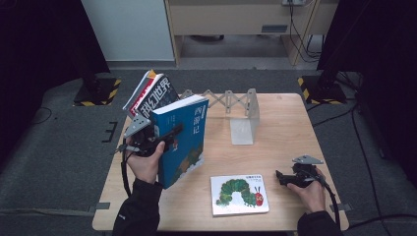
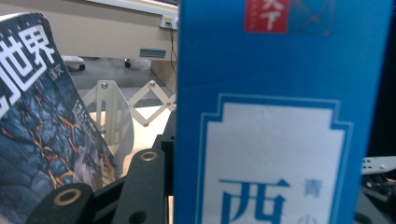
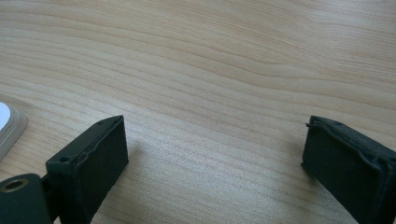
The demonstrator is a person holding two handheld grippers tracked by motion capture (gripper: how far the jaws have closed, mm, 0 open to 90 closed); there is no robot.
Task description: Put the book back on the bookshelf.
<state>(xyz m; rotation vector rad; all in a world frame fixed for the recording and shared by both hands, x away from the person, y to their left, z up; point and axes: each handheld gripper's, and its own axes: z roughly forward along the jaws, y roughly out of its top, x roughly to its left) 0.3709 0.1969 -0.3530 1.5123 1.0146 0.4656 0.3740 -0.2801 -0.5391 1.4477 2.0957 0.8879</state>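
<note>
A tall blue book (image 1: pixel 182 137) stands upright above the table's left side, with my left gripper (image 1: pixel 167 135) shut on its edge. Seen from the left gripper view, the blue book (image 2: pixel 280 116) looms close, between the black jaws. Just behind it, a dark-covered book (image 1: pixel 160 96) and a few thinner ones lean left at one end of a white expanding book rack (image 1: pixel 246 110). A white picture book with a green caterpillar (image 1: pixel 239 194) lies flat near the front edge. To its right, my right gripper (image 1: pixel 281 178) rests low over bare wood, open and empty (image 3: pixel 215 154).
The wooden table (image 1: pixel 285 123) has free surface on its right half. The rack's white end plate (image 1: pixel 243 130) stands mid-table. The dark book (image 2: pixel 42 121) and the rack's lattice (image 2: pixel 116 107) lie beyond the left gripper. A rounded corner of the picture book (image 3: pixel 7 126) lies left of the right gripper.
</note>
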